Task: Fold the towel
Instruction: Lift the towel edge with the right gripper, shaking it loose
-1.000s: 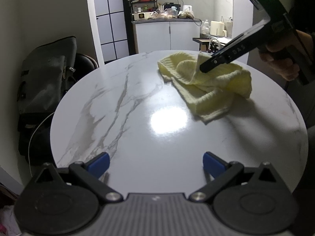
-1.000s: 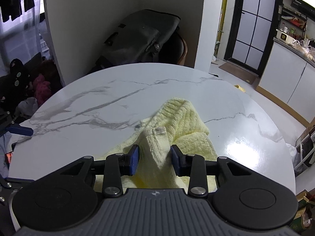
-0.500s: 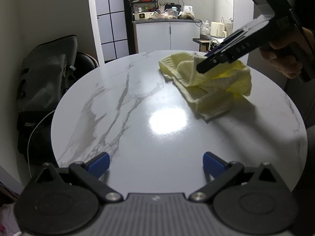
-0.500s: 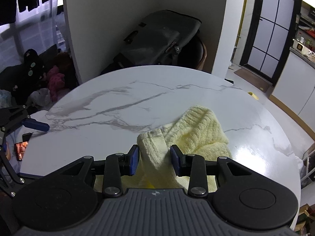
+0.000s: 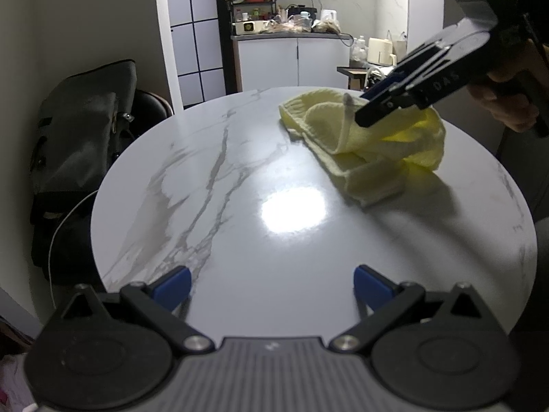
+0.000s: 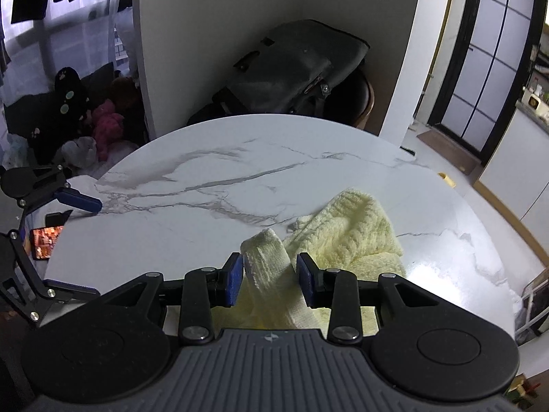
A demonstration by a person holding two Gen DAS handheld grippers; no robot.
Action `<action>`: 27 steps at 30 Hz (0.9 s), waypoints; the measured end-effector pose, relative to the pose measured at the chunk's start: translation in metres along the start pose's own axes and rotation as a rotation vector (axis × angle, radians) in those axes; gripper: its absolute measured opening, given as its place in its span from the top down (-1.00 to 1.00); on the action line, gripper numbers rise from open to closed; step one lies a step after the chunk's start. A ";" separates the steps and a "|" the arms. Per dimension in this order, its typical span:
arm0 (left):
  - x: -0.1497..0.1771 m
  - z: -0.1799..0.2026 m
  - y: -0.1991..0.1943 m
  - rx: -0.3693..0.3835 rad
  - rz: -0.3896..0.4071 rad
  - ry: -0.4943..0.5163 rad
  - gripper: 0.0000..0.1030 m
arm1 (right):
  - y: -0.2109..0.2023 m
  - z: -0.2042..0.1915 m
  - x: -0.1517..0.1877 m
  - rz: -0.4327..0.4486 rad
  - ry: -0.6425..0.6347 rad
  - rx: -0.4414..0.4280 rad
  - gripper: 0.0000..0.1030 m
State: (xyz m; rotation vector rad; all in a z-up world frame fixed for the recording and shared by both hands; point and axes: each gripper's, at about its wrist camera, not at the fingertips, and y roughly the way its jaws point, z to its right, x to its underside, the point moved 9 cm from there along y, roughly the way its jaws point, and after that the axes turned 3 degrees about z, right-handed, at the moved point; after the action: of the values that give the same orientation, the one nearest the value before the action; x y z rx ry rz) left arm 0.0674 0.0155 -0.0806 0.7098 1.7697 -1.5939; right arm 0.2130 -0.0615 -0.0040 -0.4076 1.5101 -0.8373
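A crumpled pale yellow towel (image 5: 363,151) lies on the far right part of the round marble table (image 5: 240,189). My right gripper (image 5: 360,110) is shut on a fold of the towel and holds that part lifted above the table. In the right wrist view the pinched towel (image 6: 271,267) stands up between the blue pads of the right gripper (image 6: 269,274), the rest spreading to the right (image 6: 357,237). My left gripper (image 5: 271,286) hangs open over the near table edge, with nothing between its fingers. It shows again at the left edge of the right wrist view (image 6: 65,202).
A dark grey bag (image 5: 82,130) rests on a chair beyond the table's left side. A person's hand (image 5: 507,103) grips the right tool. White cabinets (image 5: 288,61) and a cluttered counter stand behind. A phone (image 6: 44,240) glows near the left gripper.
My right gripper has risen with the pinched towel fold, pulling it higher off the table and slightly back. The left gripper has stayed open at the near edge.
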 end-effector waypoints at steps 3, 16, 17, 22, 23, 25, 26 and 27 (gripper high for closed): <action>0.000 0.000 0.000 0.001 0.001 -0.002 -0.99 | 0.003 0.000 -0.003 -0.004 -0.019 0.003 0.25; 0.002 0.000 -0.004 -0.022 -0.007 0.007 -0.99 | 0.022 -0.002 -0.013 -0.062 -0.112 -0.080 0.25; 0.001 0.000 -0.004 -0.022 -0.006 0.009 -0.99 | 0.023 -0.002 -0.014 -0.068 -0.118 -0.088 0.25; 0.001 0.003 -0.003 -0.016 -0.007 0.014 -0.99 | 0.031 -0.002 -0.007 -0.107 -0.127 -0.125 0.22; 0.001 0.003 -0.003 -0.015 -0.008 0.015 -0.99 | 0.031 -0.003 -0.006 -0.112 -0.132 -0.135 0.22; 0.001 0.003 -0.003 -0.015 -0.008 0.015 -0.99 | 0.033 -0.004 -0.005 -0.119 -0.138 -0.140 0.22; 0.001 0.003 -0.003 -0.015 -0.008 0.015 -0.99 | 0.033 -0.003 -0.005 -0.121 -0.140 -0.140 0.21; 0.001 0.003 -0.003 -0.014 -0.009 0.015 -0.99 | 0.034 -0.003 -0.004 -0.124 -0.142 -0.139 0.20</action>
State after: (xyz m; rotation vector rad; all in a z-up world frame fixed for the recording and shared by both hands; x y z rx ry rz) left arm 0.0651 0.0117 -0.0798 0.7094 1.7954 -1.5840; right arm 0.2183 -0.0349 -0.0253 -0.6562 1.4256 -0.7849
